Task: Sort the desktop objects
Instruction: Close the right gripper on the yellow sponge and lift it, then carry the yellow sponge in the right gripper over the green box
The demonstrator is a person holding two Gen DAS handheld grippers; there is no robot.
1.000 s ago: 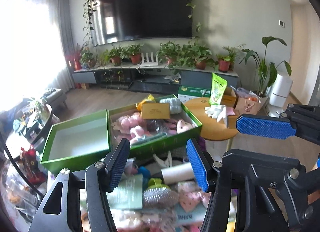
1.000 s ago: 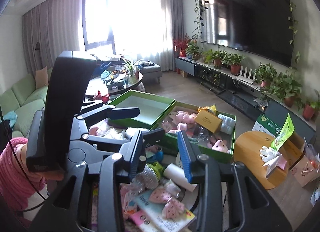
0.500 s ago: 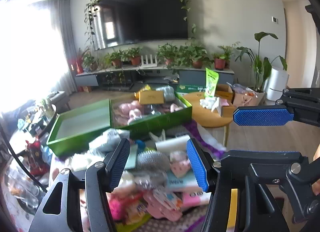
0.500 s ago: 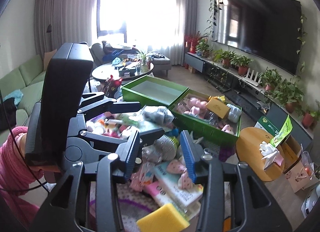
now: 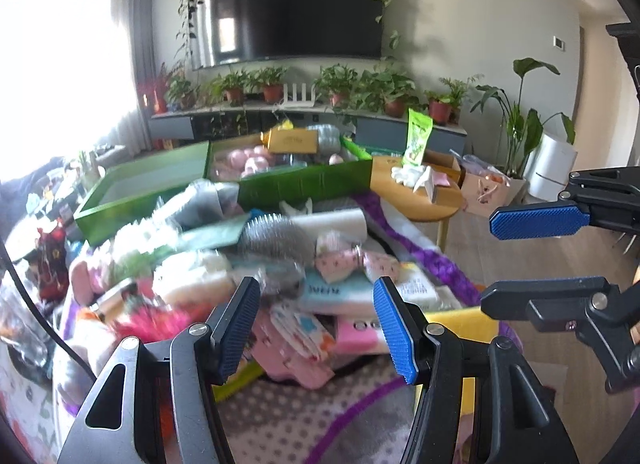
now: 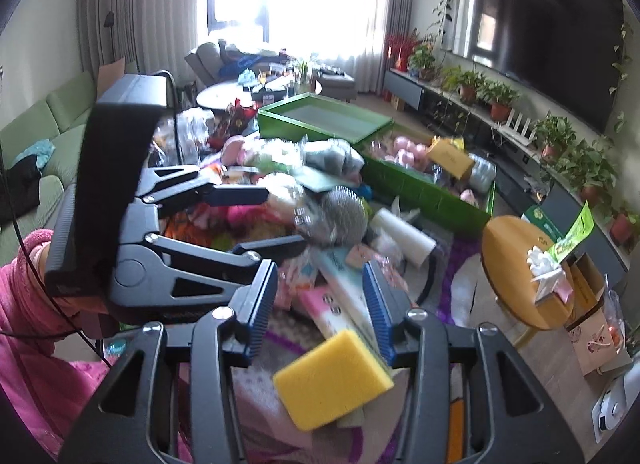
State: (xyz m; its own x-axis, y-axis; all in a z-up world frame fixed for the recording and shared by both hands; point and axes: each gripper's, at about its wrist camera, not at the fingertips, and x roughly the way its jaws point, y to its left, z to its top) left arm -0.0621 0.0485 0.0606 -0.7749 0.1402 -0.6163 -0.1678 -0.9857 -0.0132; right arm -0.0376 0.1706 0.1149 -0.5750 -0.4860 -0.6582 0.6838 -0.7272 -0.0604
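Left camera: the left gripper has its ribbed blue pads spread with nothing between them, over a messy pile of soft pink packets and a bristly grey scrubber. A glossy green box sits beyond.

Right camera: the right gripper is opening, nothing held, with a spongy yellow block lying just near it.
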